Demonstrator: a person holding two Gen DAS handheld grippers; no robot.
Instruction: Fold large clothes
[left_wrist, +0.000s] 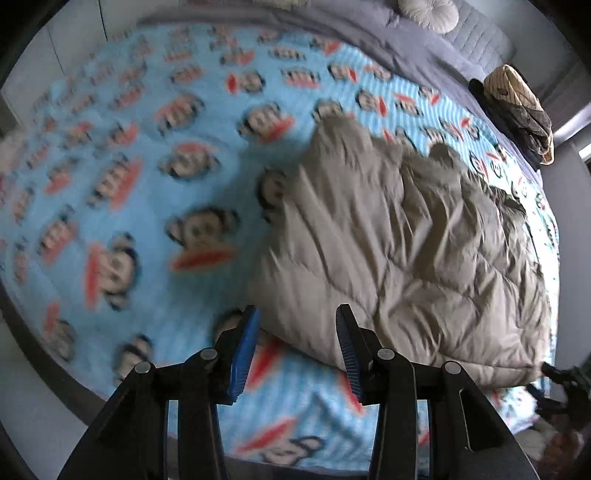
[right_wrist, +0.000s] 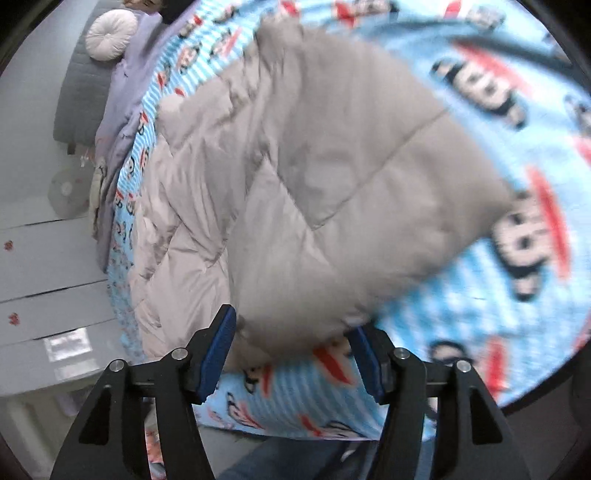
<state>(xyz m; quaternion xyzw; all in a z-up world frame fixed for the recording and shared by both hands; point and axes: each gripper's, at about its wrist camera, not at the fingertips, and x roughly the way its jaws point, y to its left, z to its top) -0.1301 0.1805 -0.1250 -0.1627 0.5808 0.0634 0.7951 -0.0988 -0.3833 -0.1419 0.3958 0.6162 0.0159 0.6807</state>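
Nearest to me, my left fingers (left_wrist: 295, 350) stand apart with nothing pressed between the blue pads; the near corner of the grey quilted jacket (left_wrist: 399, 251) shows in the gap just beyond their tips, and I cannot tell whether the right-hand pad brushes it. Below and between them lies the blue monkey-print blanket (left_wrist: 122, 192) that covers the bed.

My right fingers (right_wrist: 291, 347) are spread wider; the jacket's (right_wrist: 314, 177) near corner hangs into the gap between them, close against the left-hand pad — the blur hides whether they touch — and clear of the right-hand one, so nothing is clamped. Under these fingers a strip of blue denim (right_wrist: 288, 461), a person's leg, shows at the bed's edge.

Farther out from both pairs, the jacket lies bunched and puffy on the blanket (right_wrist: 480, 277), stretching away from the fingertips; from the left fingers it runs ahead and to the right, from the right fingers ahead and to the left.

Beyond the jacket, at the far side of the bed, lies a grey-lilac duvet (left_wrist: 369, 33) with a round pleated cushion (left_wrist: 428, 13) — and, to the far right of my left fingers, a small heap of dark and cream clothes (left_wrist: 517, 110).
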